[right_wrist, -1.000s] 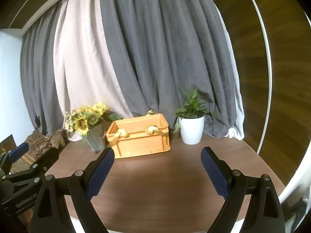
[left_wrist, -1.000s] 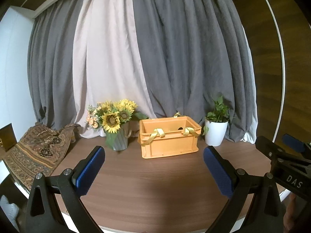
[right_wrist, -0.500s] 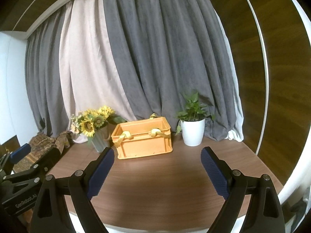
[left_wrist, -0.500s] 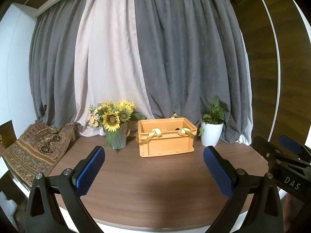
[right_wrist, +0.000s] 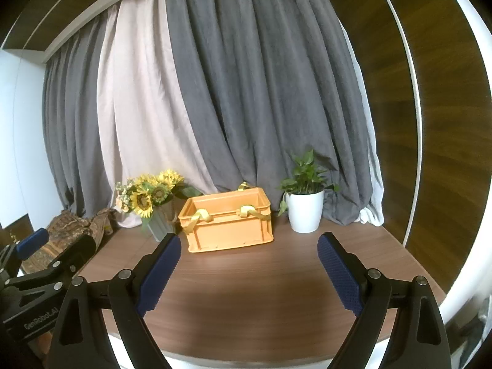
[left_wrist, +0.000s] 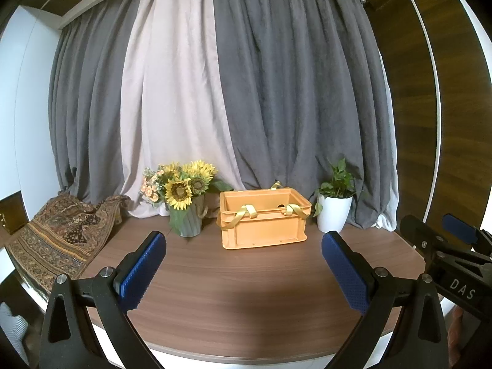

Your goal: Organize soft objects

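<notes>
An orange plastic crate [left_wrist: 263, 224] [right_wrist: 229, 226] with yellow strap handles stands at the back of the round wooden table [left_wrist: 246, 289] [right_wrist: 252, 295]. A patterned brown cloth [left_wrist: 58, 233] [right_wrist: 70, 230] lies draped over the table's left edge. My left gripper [left_wrist: 244, 266] is open over the near part of the table, nothing between its blue pads. My right gripper [right_wrist: 247, 266] is open too and holds nothing. Each gripper shows at the side of the other's view. Both are well short of the crate and the cloth.
A vase of sunflowers [left_wrist: 184, 196] [right_wrist: 150, 203] stands left of the crate, a potted green plant in a white pot [left_wrist: 335, 206] [right_wrist: 304, 206] right of it. Grey and pale curtains [left_wrist: 246, 92] hang behind. A wood-panelled wall [right_wrist: 430, 123] is at the right.
Both grippers have drawn back a little from the table; the crate and plants look slightly smaller and more of the near table edge shows. Jaws stayed wide.
</notes>
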A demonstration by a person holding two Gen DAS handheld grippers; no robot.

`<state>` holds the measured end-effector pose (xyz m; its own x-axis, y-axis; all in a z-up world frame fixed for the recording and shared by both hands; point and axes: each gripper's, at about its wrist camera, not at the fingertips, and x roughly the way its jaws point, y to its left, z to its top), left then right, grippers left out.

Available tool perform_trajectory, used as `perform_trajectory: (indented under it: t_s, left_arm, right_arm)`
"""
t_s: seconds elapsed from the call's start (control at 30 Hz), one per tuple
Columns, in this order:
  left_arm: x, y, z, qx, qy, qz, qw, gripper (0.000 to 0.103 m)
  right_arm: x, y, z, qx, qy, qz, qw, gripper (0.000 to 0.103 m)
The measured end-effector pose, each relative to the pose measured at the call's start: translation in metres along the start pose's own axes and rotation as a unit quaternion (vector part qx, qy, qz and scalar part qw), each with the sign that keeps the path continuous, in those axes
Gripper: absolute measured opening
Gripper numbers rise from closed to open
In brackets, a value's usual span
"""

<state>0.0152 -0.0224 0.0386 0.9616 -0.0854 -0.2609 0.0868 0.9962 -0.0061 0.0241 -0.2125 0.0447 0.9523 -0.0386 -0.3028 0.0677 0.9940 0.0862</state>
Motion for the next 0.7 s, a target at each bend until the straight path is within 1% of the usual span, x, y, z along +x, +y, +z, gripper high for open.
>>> perform_trajectory:
  t_s: [0.7]
  left_arm:
    - [-0.0016,-0.0044,-0.0012,0.001,-0.001,-0.001,1.0000,0.103]
  right_arm:
    - [-0.0043,-0.0028,0.0013,-0.001,-0.001,-0.002,1.000,0.092]
